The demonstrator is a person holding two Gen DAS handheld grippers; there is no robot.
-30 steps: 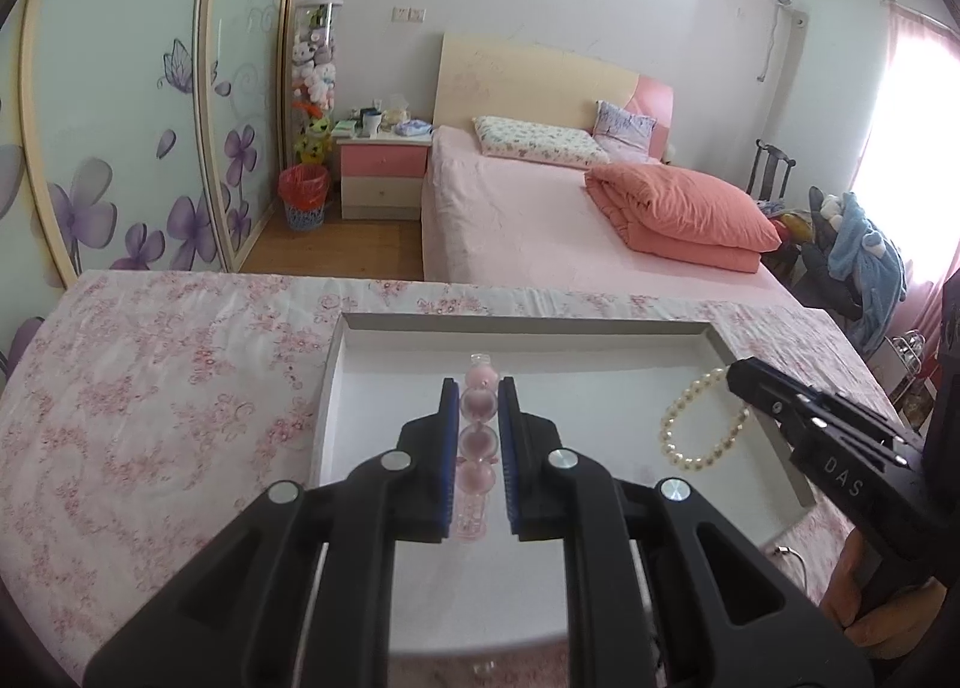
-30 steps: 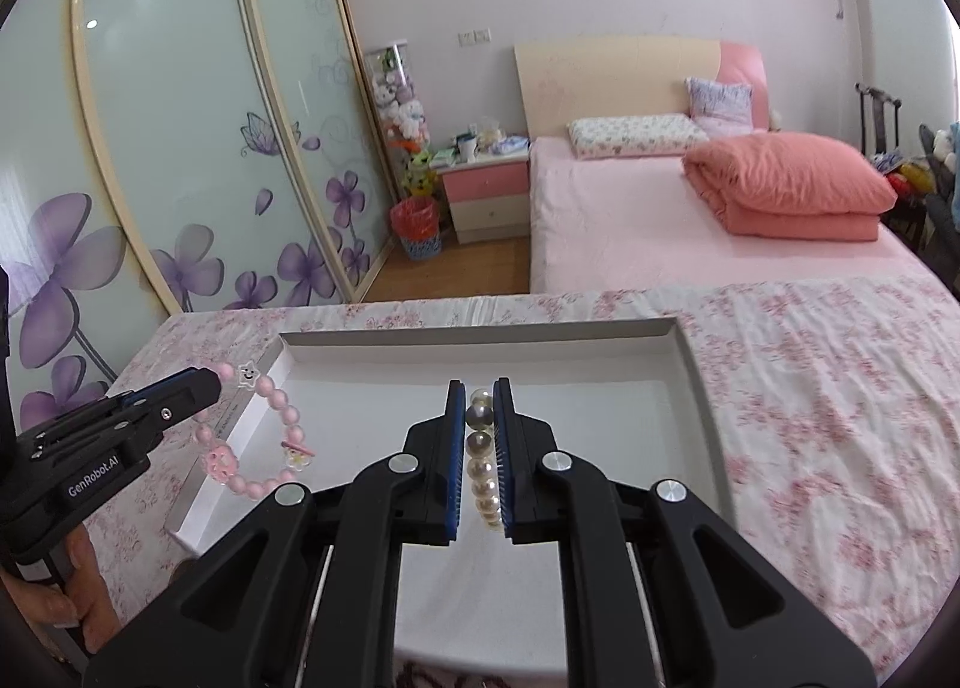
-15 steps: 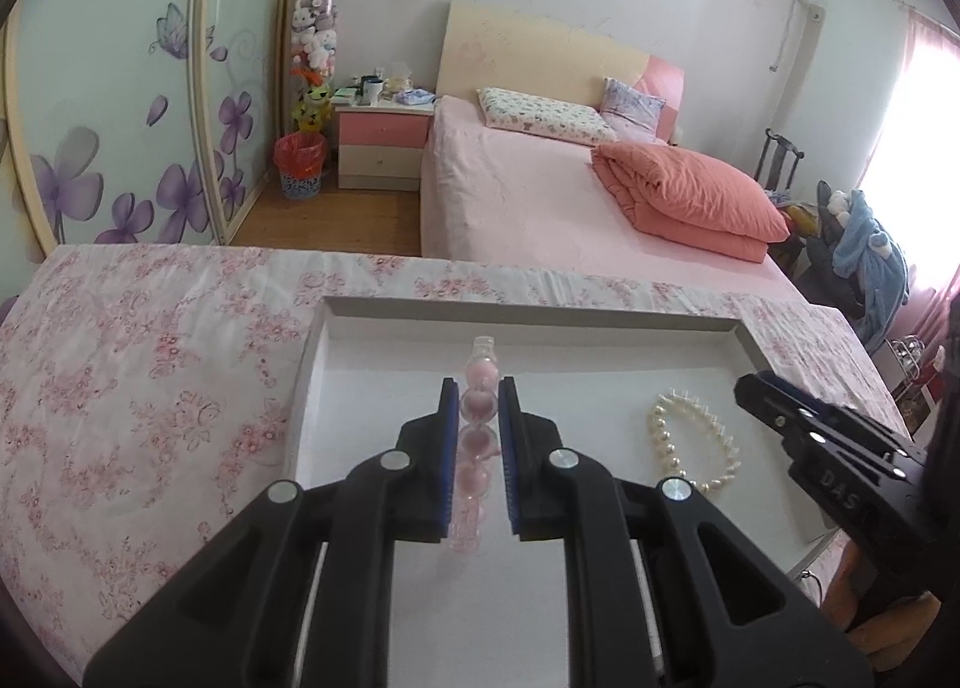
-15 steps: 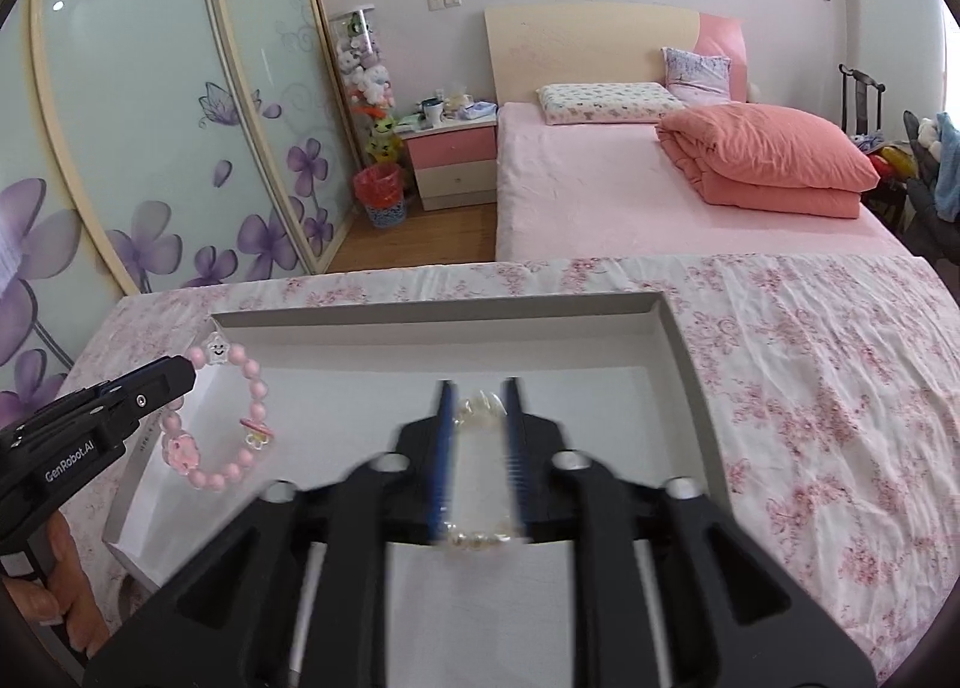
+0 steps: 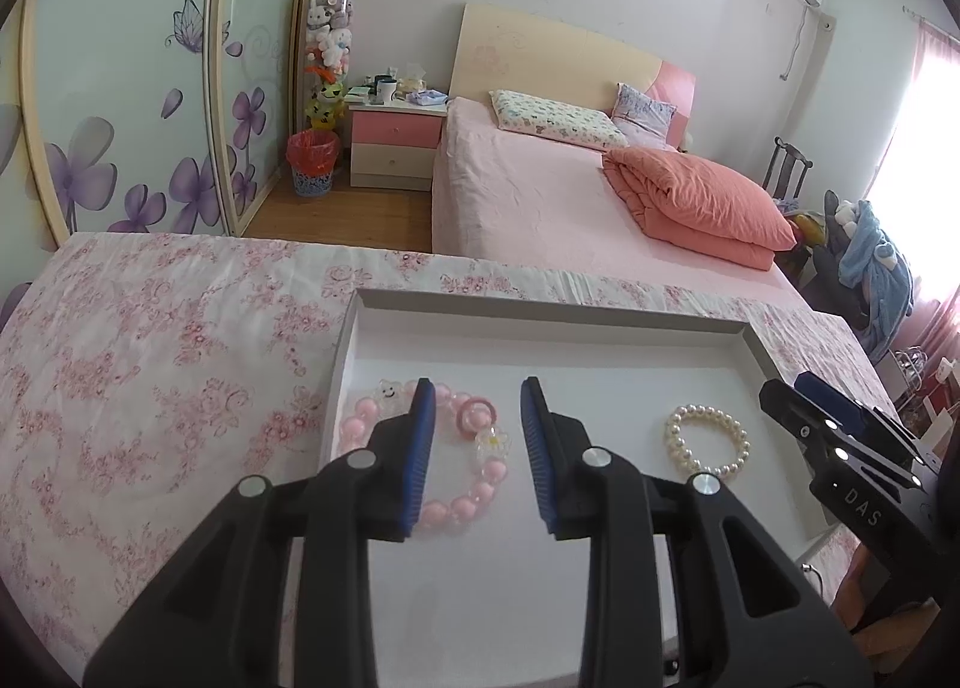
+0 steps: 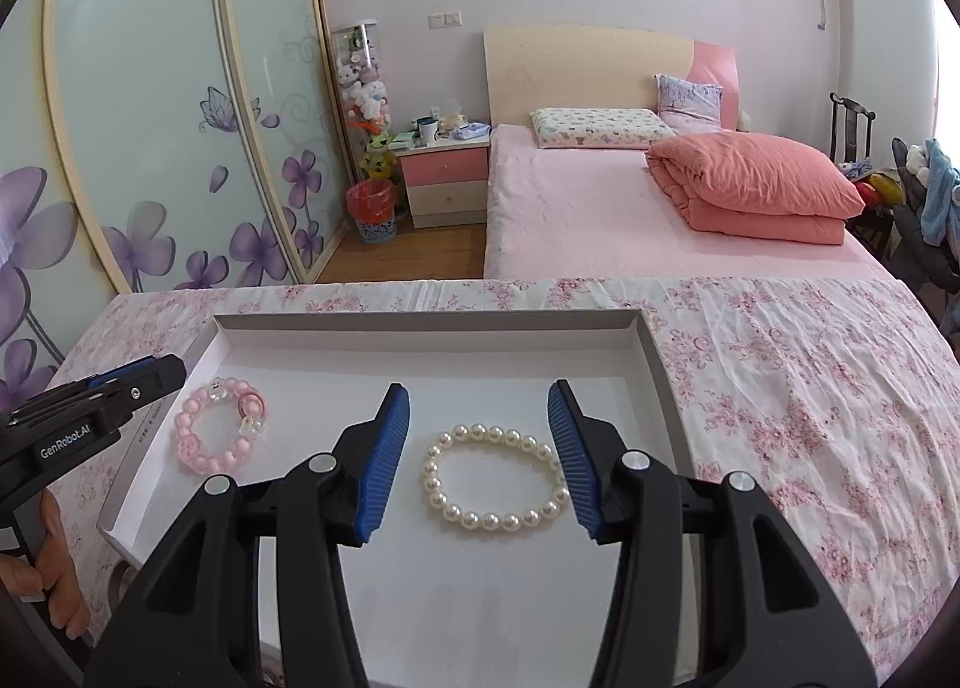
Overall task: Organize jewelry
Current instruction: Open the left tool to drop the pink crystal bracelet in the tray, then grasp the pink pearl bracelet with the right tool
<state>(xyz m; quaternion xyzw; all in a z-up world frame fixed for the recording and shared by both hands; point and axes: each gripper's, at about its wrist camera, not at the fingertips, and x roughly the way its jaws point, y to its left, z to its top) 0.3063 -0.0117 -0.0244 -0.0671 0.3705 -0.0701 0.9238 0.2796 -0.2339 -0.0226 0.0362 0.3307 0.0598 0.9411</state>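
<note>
A pink bead bracelet with small charms lies flat at the left side of the white tray; it also shows in the right wrist view. My left gripper is open just above it, with one finger over its left part. A white pearl bracelet lies flat in the tray, also seen in the left wrist view. My right gripper is open, its fingers on either side of the pearl bracelet. Neither gripper holds anything.
The tray lies on a table with a pink floral cloth. Behind the table stand a pink bed, a nightstand, a red bin and sliding wardrobe doors.
Both grippers have opened and let go of their bracelets. The pink bracelet and the pearl bracelet now lie flat in the tray.
</note>
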